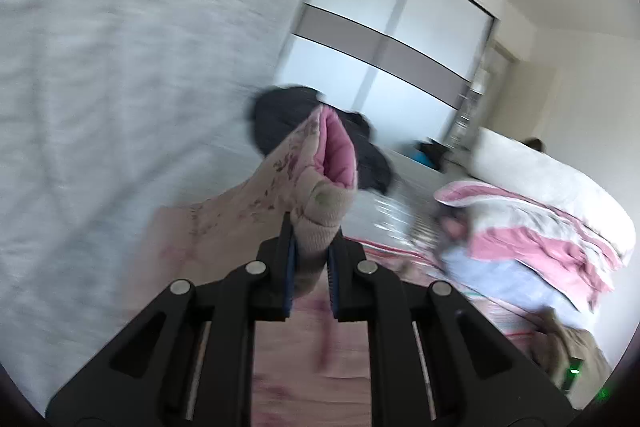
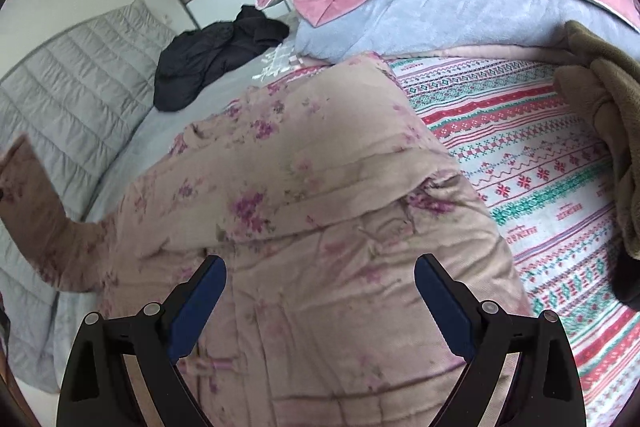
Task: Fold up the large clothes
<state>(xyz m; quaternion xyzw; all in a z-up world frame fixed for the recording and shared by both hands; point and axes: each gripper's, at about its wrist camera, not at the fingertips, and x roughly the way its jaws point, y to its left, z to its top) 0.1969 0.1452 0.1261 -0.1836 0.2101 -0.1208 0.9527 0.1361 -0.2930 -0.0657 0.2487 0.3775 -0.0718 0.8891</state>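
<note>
The left gripper [image 1: 311,247] is pinching the knit cuff [image 1: 318,227] of a puffy flowered jacket [image 2: 304,211], which lies spread on the bed over a stripy blanket [image 2: 532,163]. The right gripper [image 2: 320,291] hangs wide open above the jacket's soft, quilted body, holding nothing. To fold well, I think the sleeve [image 2: 36,211] should be carried across the body and laid flat, while the free tongs press the thick padding down.

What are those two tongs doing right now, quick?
Left tongs: closed on the knitted cuff of the beige floral padded jacket, sleeve lifted.
Right tongs: open, holding nothing, above the same jacket.
</note>
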